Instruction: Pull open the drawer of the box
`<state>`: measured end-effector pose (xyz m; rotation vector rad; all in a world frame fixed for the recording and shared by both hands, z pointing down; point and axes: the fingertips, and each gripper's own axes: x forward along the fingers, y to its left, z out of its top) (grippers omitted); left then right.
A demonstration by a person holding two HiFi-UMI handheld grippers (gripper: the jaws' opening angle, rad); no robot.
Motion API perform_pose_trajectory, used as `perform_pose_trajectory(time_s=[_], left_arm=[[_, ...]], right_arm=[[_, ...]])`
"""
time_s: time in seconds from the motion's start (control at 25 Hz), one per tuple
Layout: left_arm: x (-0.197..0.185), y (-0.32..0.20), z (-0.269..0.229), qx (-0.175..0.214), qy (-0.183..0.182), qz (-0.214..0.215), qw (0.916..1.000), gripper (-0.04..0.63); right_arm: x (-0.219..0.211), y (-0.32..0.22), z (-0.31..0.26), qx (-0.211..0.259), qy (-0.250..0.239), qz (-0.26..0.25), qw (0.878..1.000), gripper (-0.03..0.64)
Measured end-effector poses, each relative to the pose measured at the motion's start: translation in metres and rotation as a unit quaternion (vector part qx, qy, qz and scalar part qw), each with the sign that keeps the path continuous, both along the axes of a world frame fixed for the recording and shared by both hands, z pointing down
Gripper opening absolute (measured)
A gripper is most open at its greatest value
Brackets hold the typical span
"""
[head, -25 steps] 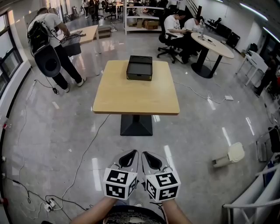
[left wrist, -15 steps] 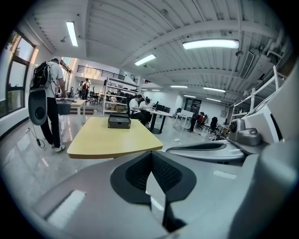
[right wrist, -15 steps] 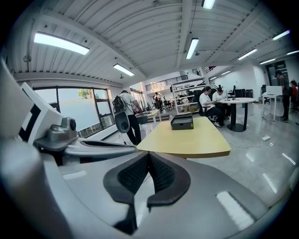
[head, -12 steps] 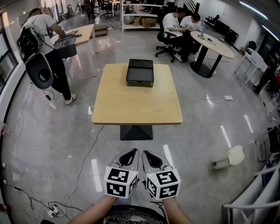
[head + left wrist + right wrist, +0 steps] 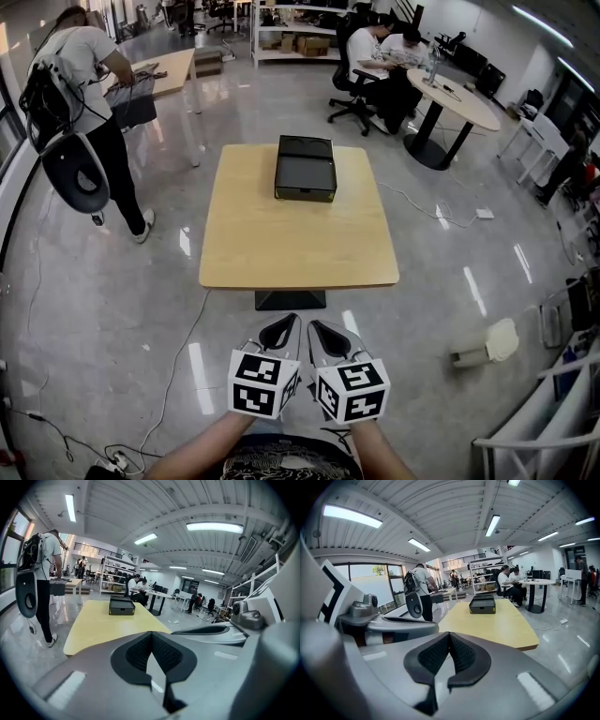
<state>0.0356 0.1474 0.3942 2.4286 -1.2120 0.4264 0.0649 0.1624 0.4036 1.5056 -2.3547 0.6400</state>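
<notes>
**Reference: the table (image 5: 300, 239).** All positions are given relative to it.

1. Left of the table, on the floor: a standing person (image 5: 80, 94) in a white shirt, carrying a backpack with a round black item hanging from it. This person faces a second desk (image 5: 169, 70) beyond the table's far left corner. A cable (image 5: 178, 366) runs across the floor from near the table's near left corner.

2. On the table: the box (image 5: 306, 169), black and rectangular. It sits at the middle of the far edge, square to the table. Its near face is flat, so the drawer appears to be closed. The rest of the table top is bare wood.

3. In front of the table's near edge, above the floor and well apart from the box:
   - left gripper (image 5: 289, 322): clenched, pads meeting at the tip, nothing between them. The left gripper view confirms this at the left gripper (image 5: 151, 632).
   - right gripper (image 5: 315, 324): clenched and empty, confirmed at the right gripper (image 5: 449, 633).
   - Both grippers lie side by side, almost touching, and both point toward the table.

4. Beyond the table's far right corner: a round table (image 5: 459, 98) with seated persons (image 5: 375, 52) at it.

5. Right of the table's near right corner, on the floor: a white object (image 5: 487, 342).
</notes>
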Motion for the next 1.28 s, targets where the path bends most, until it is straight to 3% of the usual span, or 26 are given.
perform_pose_trajectory(time_s=[0.52,0.84,1.28], left_arm=[[-0.062,-0.101,0.016,0.000,0.006,0.011,0.9999,0.012],[-0.110,-0.123,0.009,-0.002,0.010,-0.004,0.9999,0.012],[-0.110,-0.160,0.036,0.003,0.009,-0.023,0.9997,0.012]], right_arm=[[-0.066,-0.102,0.014,0.000,0.013,0.007,1.000,0.006],[-0.109,-0.126,0.005,0.001,0.024,-0.003,1.000,0.006],[-0.102,-0.168,0.030,0.012,0.031,-0.014,0.999,0.006]])
